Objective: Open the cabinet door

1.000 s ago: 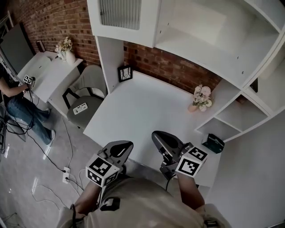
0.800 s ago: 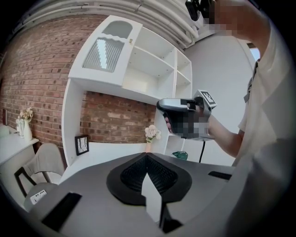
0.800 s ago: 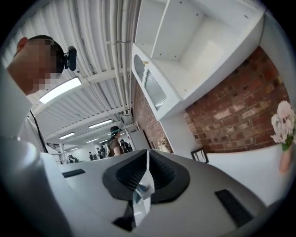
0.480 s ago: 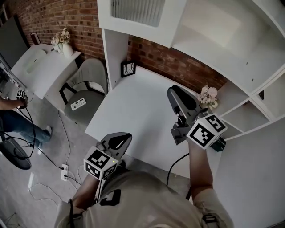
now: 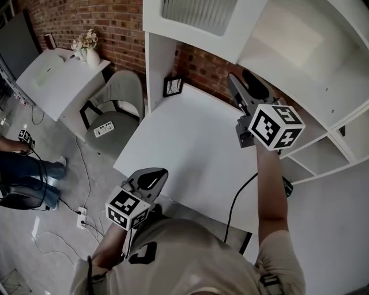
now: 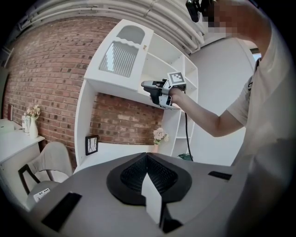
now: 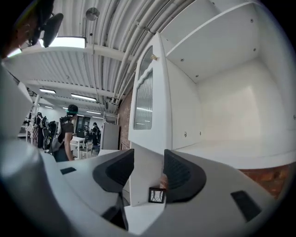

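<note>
The white cabinet door (image 5: pixel 199 14) with its ribbed glass pane hangs above the desk and looks shut against the cabinet front; beside it the shelf bay (image 5: pixel 300 40) is open. A small knob (image 7: pixel 155 57) sits near the door's edge (image 7: pixel 147 99). My right gripper (image 5: pixel 235 79) is raised level in front of the cabinet, just below and right of the door. Its jaws have just been opening and now stand open (image 7: pixel 149 159) with nothing between them. It also shows as the right gripper (image 6: pixel 145 84) in the left gripper view. My left gripper (image 5: pixel 151 176) stays low at the desk's front edge, shut and empty (image 6: pixel 147 155).
A white desk (image 5: pixel 190 144) lies below the cabinet, with a small picture frame (image 5: pixel 173 86) at the back and a flower vase (image 6: pixel 159 136). A chair (image 5: pixel 112 109) and a side desk (image 5: pixel 52 75) stand to the left. Cables and a power strip (image 5: pixel 81 218) lie on the floor.
My right gripper has risen from the desk's front edge up toward the cabinet, rolled, and its jaws have opened. The left gripper has shifted only a little.
</note>
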The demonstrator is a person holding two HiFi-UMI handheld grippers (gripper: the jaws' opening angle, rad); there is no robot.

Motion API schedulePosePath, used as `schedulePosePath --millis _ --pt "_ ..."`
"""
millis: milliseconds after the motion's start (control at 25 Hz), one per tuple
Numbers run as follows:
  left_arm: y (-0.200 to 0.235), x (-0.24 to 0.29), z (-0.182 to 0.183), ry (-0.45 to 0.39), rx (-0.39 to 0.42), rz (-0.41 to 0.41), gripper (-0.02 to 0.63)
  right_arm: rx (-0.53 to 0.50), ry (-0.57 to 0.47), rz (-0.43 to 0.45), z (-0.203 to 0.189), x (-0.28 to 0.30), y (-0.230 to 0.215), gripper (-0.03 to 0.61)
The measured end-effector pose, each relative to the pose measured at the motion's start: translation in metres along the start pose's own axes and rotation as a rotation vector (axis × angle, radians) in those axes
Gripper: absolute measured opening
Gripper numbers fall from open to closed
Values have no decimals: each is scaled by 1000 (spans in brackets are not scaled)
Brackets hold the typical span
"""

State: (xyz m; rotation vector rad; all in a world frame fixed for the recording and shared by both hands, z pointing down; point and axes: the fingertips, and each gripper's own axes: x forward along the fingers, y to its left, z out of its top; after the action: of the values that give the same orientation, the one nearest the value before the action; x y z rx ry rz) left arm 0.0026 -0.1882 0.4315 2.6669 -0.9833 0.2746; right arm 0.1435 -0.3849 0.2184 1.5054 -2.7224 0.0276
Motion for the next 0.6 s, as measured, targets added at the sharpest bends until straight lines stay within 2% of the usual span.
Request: schedulePosePath --millis 360,600 --pt "4 1 2 -13 -6 -29 17 -55 84 -81 4 38 -23 221" --pt "14 0 0 -14 -14 -46 17 -85 92 -111 10 51 -24 222"
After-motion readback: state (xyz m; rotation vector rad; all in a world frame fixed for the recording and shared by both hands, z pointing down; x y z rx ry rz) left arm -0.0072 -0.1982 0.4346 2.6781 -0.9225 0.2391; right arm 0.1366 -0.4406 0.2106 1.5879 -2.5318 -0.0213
